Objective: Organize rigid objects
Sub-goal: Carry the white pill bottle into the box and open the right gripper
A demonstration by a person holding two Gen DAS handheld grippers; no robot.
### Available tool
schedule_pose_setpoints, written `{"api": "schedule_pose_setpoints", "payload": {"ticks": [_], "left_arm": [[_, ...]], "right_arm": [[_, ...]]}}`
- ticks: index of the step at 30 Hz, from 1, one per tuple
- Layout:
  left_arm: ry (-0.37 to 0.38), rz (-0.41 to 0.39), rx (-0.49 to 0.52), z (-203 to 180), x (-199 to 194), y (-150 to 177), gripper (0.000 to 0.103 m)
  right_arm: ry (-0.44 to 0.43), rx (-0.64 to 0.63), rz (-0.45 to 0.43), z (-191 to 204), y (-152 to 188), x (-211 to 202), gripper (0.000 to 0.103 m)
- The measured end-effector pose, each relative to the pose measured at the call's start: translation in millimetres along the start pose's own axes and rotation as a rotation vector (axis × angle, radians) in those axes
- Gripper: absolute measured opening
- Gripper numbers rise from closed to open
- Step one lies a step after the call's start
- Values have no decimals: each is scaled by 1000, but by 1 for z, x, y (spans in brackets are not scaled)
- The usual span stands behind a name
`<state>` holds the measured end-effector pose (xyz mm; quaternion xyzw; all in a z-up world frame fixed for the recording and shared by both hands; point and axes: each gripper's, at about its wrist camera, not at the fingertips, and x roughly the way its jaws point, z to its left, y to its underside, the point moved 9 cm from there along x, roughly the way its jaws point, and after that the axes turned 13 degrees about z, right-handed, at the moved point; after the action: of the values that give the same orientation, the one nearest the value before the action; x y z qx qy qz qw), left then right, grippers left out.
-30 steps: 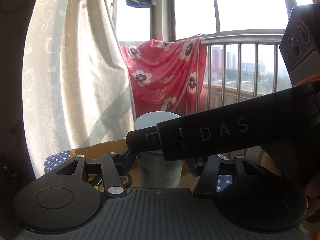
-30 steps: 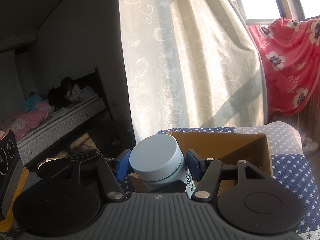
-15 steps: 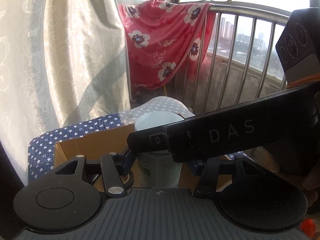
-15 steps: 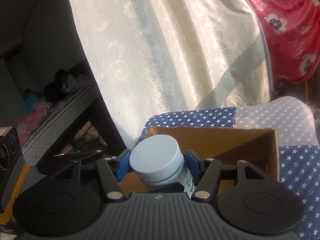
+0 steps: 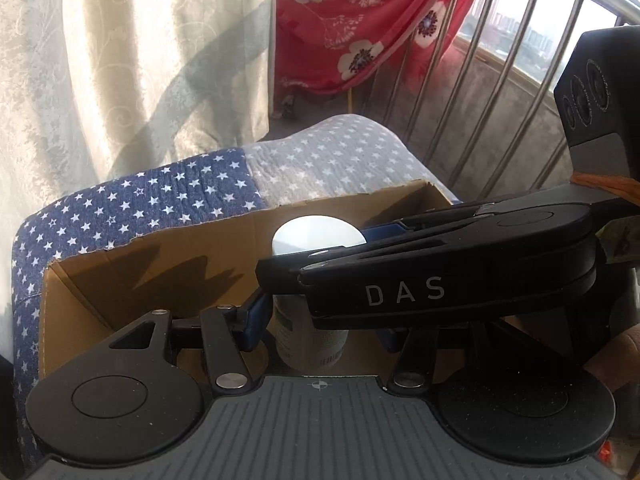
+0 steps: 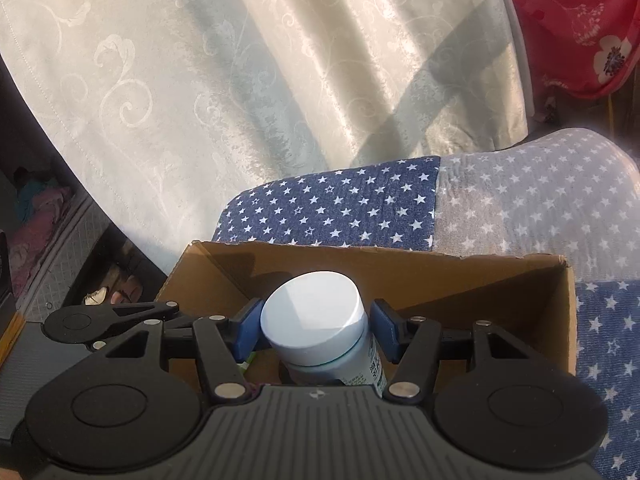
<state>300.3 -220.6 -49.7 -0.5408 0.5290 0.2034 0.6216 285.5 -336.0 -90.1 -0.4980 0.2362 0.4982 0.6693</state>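
Observation:
A white-lidded plastic jar (image 6: 316, 320) sits between the blue pads of my right gripper (image 6: 314, 330), which is shut on it, low inside an open cardboard box (image 6: 440, 276). In the left wrist view the same jar (image 5: 316, 240) shows over the box (image 5: 160, 256), with the right gripper's black body (image 5: 440, 264) crossing in front. My left gripper (image 5: 320, 324) has its pads on either side of the jar's lower body; whether they touch it I cannot tell.
The box rests on a blue and grey star-print cloth (image 6: 340, 208). A cream curtain (image 6: 240, 80) hangs behind. A red floral blanket (image 5: 360, 20) drapes over a metal railing (image 5: 520, 60). A bed (image 6: 36, 220) lies at the far left.
Both grippers have tilted down and lowered the jar from above the box's rim into the box. The right gripper's hold on the jar has not changed.

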Motion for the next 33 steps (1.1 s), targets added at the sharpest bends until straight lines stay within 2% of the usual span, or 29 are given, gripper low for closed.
{"api": "schedule_pose_setpoints", "payload": {"ticks": [9,19,27,31,33], "left_arm": [[3,29,7,2,11,-1,55],[5,5,-20,6,-11,9,60],[7,-44,-23,6,-49,25,62],[7,-93,4,3,-78,43,63],[7,-113,21,2,-92,56,64]], "right_arm": [[66,-24,12,-12,-8,17,60],[129,-61,-30,3,-7,-5,66],[78,-19,-112,16,13,-58,68],[14,-8,-175,31,42,-99,68],[-18,-10,-217,39,62,-121,72]]}}
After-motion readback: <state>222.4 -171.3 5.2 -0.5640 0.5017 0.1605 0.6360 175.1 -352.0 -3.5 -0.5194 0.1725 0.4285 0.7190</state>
